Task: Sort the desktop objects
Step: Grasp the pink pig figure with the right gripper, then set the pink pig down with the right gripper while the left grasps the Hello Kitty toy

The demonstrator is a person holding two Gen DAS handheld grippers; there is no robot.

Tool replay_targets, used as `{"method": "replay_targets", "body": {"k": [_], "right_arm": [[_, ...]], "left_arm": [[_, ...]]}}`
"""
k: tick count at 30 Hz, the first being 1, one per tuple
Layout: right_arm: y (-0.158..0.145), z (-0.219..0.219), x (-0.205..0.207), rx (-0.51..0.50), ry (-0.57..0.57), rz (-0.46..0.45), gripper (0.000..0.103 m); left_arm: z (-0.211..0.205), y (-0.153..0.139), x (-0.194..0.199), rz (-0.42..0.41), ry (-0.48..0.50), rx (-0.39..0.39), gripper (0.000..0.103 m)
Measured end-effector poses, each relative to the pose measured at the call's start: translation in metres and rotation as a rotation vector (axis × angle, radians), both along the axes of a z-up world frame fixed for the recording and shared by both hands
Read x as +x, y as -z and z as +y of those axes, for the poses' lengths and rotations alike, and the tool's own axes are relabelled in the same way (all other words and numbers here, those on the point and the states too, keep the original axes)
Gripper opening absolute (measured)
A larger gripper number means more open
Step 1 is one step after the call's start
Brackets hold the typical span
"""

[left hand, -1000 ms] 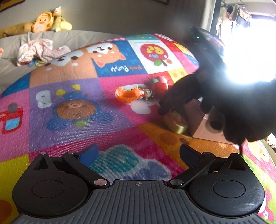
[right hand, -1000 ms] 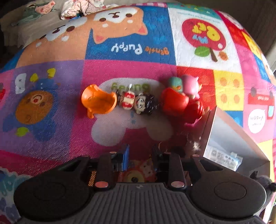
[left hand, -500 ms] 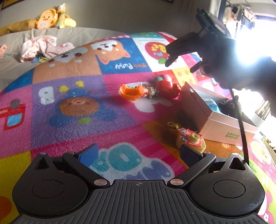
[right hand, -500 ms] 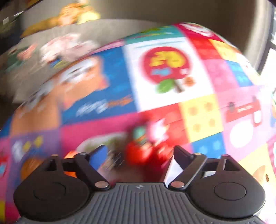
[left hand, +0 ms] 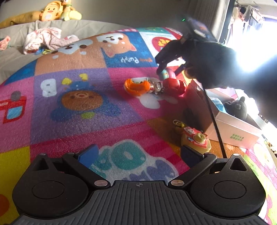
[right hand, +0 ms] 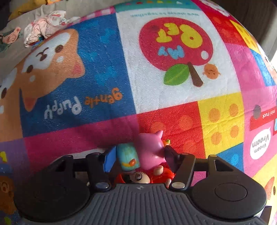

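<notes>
In the right wrist view my right gripper (right hand: 138, 154) has its jaws around a pink and teal toy figure (right hand: 148, 152) that rests on the colourful play mat (right hand: 173, 97); the pads touch or nearly touch its sides. A red toy (right hand: 166, 174) lies just under it. In the left wrist view my left gripper (left hand: 138, 154) is open and empty, low over the mat. A yellow toy phone (left hand: 195, 140) lies by its right finger. Farther off lie an orange toy (left hand: 136, 85), small figures (left hand: 156, 86) and the red toy (left hand: 174, 85), with my right gripper (left hand: 168, 68) above them.
An open white cardboard box (left hand: 238, 128) stands at the right, with a dark plush toy (left hand: 236, 108) inside. Crumpled clothes (left hand: 43, 39) and plush toys (left hand: 52, 13) lie on the grey sofa behind the mat. Strong window glare fills the right side.
My right gripper let go of the yellow toy phone beside the box, rose, then came down with its jaws around the pink and teal figure. My left gripper has barely moved.
</notes>
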State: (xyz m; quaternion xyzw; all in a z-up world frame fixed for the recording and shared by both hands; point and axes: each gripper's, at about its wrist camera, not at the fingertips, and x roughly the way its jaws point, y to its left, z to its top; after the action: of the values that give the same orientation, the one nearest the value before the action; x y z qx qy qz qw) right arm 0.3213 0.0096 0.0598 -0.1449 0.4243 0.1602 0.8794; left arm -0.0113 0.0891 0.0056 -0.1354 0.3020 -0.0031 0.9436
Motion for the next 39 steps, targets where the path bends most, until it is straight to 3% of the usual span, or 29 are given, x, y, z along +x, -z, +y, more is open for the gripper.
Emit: {"method": "replay_targets", "body": {"k": [7,11,14,17,21,28,32,39], "right_arm": [[-0.082,-0.067,-0.116,0.268,-0.160,-0.069,0.059],[-0.096,-0.122,-0.203,0.274,-0.194,-0.180,0.059],[-0.077,-0.154,-0.254,0.218,-0.194,-0.216,0.059],[-0.038,-0.179,-0.288,0.169,-0.172,-0.159,0.059],[0.002,-0.204,-0.316,0.136,-0.104,-0.147,0.059],[0.026,-0.254,-0.342,0.185,0.013,-0.128,0.061],[0.027,-0.266,-0.346,0.268,0.074,-0.173,0.086],[0.043,-0.281,-0.350,0.445,0.200,-0.216,0.099]], "left_arm": [[-0.003,0.000,0.000,0.001,-0.003,0.020,0.103],[-0.011,-0.001,0.002,0.008,-0.001,0.069,0.103],[-0.022,-0.003,0.004,0.013,0.016,0.139,0.103],[-0.036,-0.006,0.003,0.004,0.041,0.214,0.103],[-0.056,-0.009,0.003,0.018,0.114,0.224,0.103],[-0.092,-0.013,0.007,0.012,0.211,0.283,0.103],[-0.108,-0.017,0.024,-0.011,0.230,0.298,0.103],[-0.117,-0.012,0.059,0.026,0.222,0.289,0.102]]}}
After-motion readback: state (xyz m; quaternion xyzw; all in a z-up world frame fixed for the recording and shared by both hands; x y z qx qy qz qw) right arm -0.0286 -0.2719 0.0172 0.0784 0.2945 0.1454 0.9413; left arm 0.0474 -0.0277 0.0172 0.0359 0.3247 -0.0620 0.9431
